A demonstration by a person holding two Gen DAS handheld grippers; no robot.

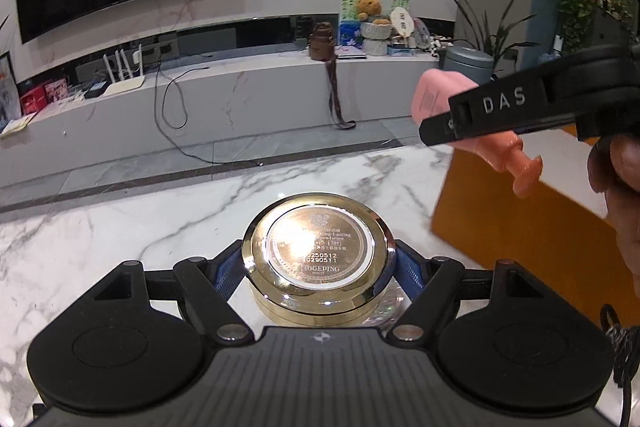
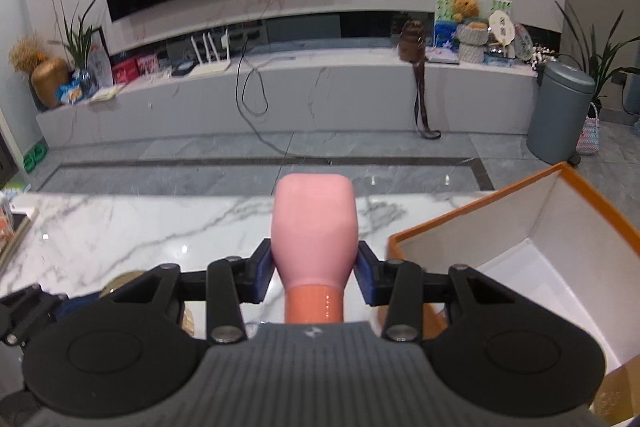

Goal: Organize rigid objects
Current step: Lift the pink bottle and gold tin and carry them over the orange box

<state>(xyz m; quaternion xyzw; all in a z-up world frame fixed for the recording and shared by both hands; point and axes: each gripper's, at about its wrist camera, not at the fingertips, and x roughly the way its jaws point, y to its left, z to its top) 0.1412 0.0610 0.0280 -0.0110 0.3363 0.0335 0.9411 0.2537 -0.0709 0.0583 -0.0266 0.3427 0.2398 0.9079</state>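
Both grippers loaded above the marble table (image 1: 120, 227).

Left gripper (image 1: 318, 267), low centre of its frame, level over the table, pads clenched on a gold foundation compact (image 1: 318, 259), label up. Right gripper (image 2: 316, 267) held higher, pads clamped on a pink pump bottle (image 2: 314, 231), base fwd, pump toward cam. Orange box (image 2: 520, 219) w/ white inside sits open at right of frame, just beside the bottle.

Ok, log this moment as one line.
left hand-held gripper: shut on gold compact | right hand-held gripper: shut on pink bottle | orange box: open
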